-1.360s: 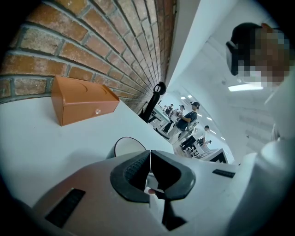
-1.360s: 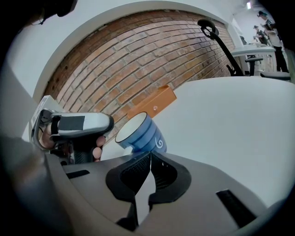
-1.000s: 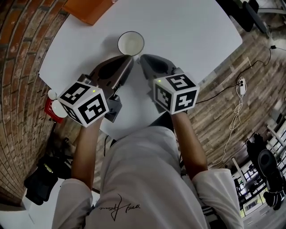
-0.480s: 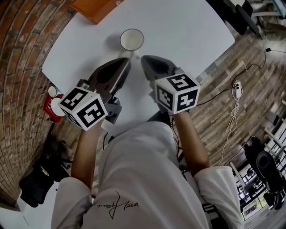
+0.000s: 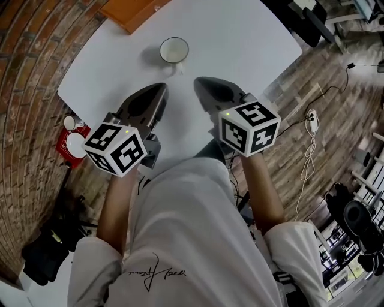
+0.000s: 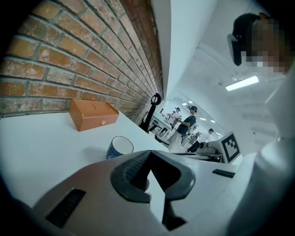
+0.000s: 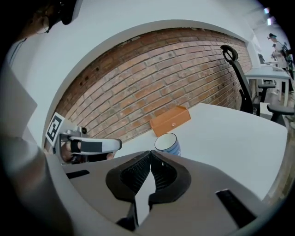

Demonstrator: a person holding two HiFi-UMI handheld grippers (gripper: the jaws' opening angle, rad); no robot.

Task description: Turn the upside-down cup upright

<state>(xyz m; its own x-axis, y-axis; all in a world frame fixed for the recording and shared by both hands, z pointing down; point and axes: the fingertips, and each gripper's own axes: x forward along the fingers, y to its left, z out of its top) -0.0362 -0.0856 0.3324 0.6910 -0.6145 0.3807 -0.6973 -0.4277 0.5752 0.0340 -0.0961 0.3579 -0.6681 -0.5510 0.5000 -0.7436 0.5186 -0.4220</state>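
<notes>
The left gripper (image 5: 161, 90) and right gripper (image 5: 199, 82) both have their jaws pressed together on nothing; ahead of both tips, apart from them, the blue ceramic cup with a white inside (image 5: 174, 50) stands on the white table (image 5: 240, 42); a careless forward nudge from either tip could topple it; it looks upright, mouth-up and empty.

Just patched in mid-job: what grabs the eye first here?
The cup stands mouth-up, alone on the white table. On the near side, the left hand-held gripper and right hand-held gripper hover short of it, jaws together, holding nothing. An orange box sits at the table's far edge.
</notes>
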